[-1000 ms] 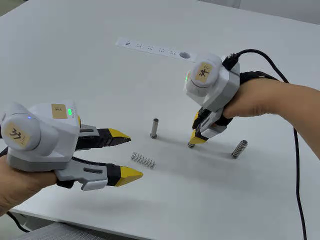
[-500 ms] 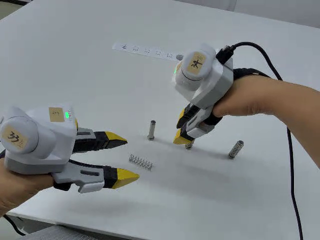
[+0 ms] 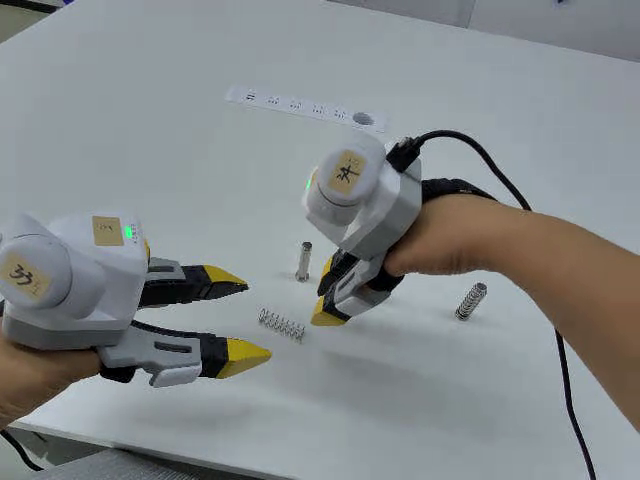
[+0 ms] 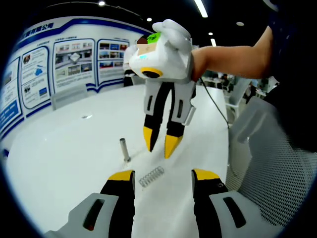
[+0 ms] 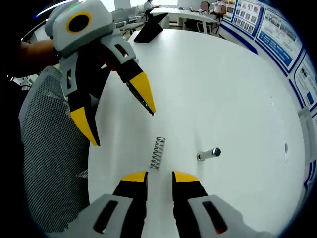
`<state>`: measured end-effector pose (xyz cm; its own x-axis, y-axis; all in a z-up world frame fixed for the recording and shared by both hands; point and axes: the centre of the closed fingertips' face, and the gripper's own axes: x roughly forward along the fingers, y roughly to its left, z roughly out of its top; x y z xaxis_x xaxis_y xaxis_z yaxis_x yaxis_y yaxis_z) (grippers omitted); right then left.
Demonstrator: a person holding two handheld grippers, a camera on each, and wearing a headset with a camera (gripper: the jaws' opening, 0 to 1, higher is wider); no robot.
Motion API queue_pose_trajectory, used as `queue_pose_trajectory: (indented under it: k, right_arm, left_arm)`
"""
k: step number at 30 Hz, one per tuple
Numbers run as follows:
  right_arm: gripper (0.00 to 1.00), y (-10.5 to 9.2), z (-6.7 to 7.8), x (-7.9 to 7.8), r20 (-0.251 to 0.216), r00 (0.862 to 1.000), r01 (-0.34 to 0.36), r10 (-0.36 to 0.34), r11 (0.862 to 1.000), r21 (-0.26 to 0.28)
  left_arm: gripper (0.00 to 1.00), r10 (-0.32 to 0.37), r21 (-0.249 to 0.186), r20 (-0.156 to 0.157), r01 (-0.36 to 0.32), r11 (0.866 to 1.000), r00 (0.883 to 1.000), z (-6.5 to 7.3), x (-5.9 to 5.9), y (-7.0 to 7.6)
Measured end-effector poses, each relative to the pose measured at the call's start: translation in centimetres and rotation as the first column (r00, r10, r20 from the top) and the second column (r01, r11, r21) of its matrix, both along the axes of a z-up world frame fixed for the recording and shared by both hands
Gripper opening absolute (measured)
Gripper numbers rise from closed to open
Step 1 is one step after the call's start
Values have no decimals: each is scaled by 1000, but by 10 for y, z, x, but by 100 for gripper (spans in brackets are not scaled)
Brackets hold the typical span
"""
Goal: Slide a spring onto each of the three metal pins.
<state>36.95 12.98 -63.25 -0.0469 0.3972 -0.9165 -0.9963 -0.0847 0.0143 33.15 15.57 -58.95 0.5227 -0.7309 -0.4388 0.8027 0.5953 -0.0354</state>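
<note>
Here, left gripper [image 3: 256,319] gapes wide, right gripper [image 3: 322,305] barely parted near spring [image 3: 282,324], both empty.

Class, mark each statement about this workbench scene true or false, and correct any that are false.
1. The loose coiled metal spring lies on its side on the white table. True.
2. The left gripper is shut on that spring. False: its jaws are open and empty.
3. The short grey metal pin beside the spring stands upright with nothing on it. True.
4. The right gripper holds a spring. False: nothing is between its jaws.
</note>
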Motion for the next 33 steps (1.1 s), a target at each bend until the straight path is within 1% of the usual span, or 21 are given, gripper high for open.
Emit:
queue_pose_trajectory:
  k: [11,16,19,23,24,25,33]
  right_arm:
    - [17,9,-22,-6,-4,999,37,-37,999,-10]
    - [17,12,-28,-6,7,999,44,-44,999,-19]
    - [16,11,-34,-5,13,999,47,-46,998,-33]
    - [15,10,-37,-4,22,998,52,-51,998,-41]
    - [14,10,-36,-5,14,998,56,-56,998,-37]
    - [14,11,-36,-4,18,998,57,-57,998,-34]
    - [12,9,-36,-7,7,998,59,-59,997,-43]
  left_arm:
    - [47,3,0,0,-3,1000,1000,-1,-1,2]
    - [47,6,2,-3,-6,1000,1000,-2,-1,4]
    - [46,8,2,-3,-8,1000,1000,-2,-1,5]
    - [46,13,3,-5,-13,1000,1000,-2,-1,6]
    - [46,14,4,-6,-14,1000,1000,-2,-1,7]
    - [46,14,4,-7,-14,1000,1000,-3,-1,7]
    - [46,10,7,-10,-10,1000,1000,-4,-1,5]
